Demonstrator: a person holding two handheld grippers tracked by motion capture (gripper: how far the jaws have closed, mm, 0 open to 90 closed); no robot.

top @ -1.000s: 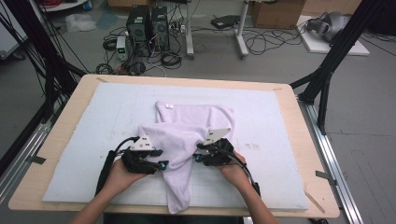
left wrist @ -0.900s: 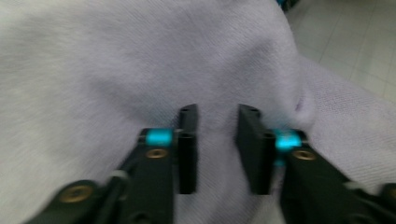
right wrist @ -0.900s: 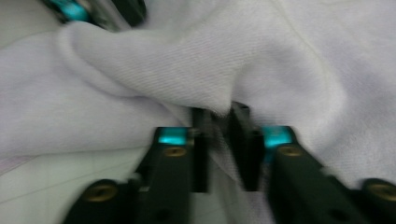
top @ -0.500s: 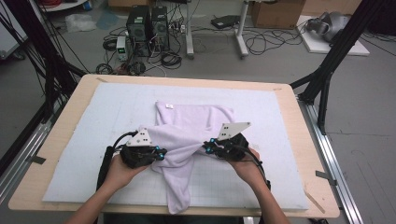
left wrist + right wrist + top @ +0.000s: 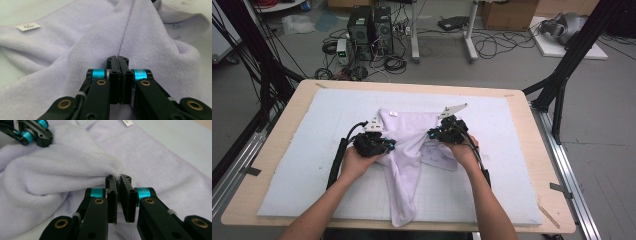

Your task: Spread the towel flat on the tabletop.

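Jaws of the left gripper (image 5: 117, 61) are pressed together on a ridge of the lavender towel (image 5: 404, 165), and the right gripper (image 5: 118, 180) has its jaws nipped on another fold of the same cloth; both pairs have just been closing, with fabric between them. Seen from the high view, the left gripper (image 5: 379, 145) and right gripper (image 5: 439, 134) sit on either side of the towel's middle. Nearest the person, a narrow tail of the towel runs toward the front edge of the worktop (image 5: 282, 145), so the long axis lies near to far. Between the grippers the cloth is bunched and raised; beyond them it spreads flatter and wider on the white mat (image 5: 312, 150). It is soft terry, pale purple, with a stitched hem and a small white label (image 5: 28, 26) near the far edge.
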